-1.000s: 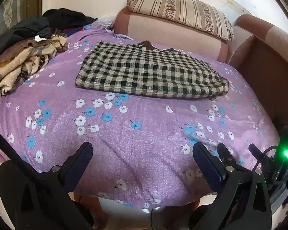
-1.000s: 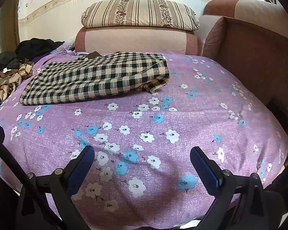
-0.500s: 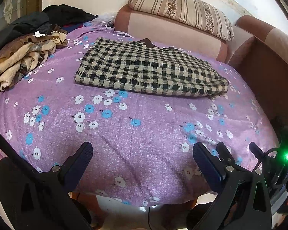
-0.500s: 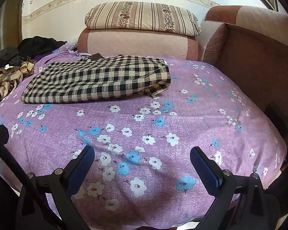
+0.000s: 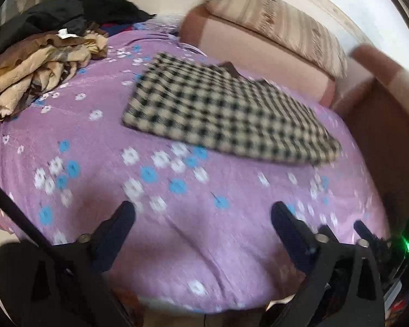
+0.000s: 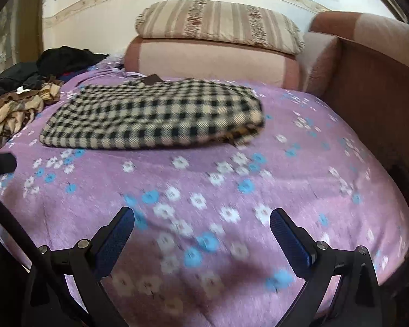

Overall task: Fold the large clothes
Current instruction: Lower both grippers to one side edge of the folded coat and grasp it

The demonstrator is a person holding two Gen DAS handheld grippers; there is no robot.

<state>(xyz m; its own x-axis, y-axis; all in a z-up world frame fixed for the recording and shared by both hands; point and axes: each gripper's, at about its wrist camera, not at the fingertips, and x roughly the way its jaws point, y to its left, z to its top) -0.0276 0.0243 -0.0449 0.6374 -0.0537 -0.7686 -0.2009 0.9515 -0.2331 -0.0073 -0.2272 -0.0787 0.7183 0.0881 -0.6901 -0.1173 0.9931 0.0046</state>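
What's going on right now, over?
Both hand-held grippers open, empty. Checked garment folded on bedspread. Nothing between.

I see even, soft indoor light; motion blur smears both views; fisheye bends edges, corners vignette black.

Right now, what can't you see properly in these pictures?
- Checkered garment: its underside and inner layers are hidden by its own folds, in both views.
- Clothes pile: cut off by the left edge in both views; single items can't be separated.
- Bedspread flowers: smeared by motion blur, mostly in the left wrist view.
- Floor: hidden behind the bed and jaws.
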